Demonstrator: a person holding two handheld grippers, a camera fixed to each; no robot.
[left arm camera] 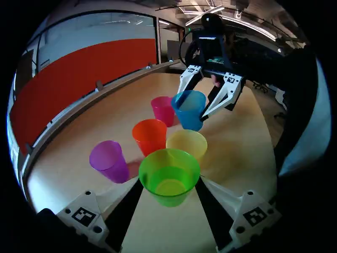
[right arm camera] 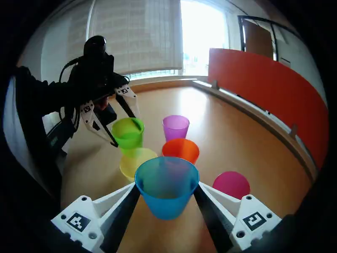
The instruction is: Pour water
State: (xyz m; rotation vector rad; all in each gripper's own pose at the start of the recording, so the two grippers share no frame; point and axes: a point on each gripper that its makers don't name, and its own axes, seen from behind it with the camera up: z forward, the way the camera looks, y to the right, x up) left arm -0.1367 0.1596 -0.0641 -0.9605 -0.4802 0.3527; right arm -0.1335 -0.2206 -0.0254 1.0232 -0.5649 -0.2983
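A green cup (left arm camera: 169,176) with liquid at its bottom sits upright between the fingers of my left gripper (left arm camera: 169,189), which is shut on it; across the table the same green cup (right arm camera: 127,133) shows held by that gripper (right arm camera: 122,128). My right gripper (right arm camera: 167,195) is shut on a blue cup (right arm camera: 167,185), held upright. That blue cup (left arm camera: 188,109) hangs above the table in the far gripper (left arm camera: 191,107). Both held cups face each other over the standing cups.
On the wooden table (left arm camera: 236,143) stand a purple cup (left arm camera: 109,160), an orange cup (left arm camera: 149,135), a yellow cup (left arm camera: 187,143) and a pink cup (left arm camera: 163,109). An orange partition (left arm camera: 84,80) runs along the table's far edge. A person's dark sleeve (right arm camera: 38,105) is behind.
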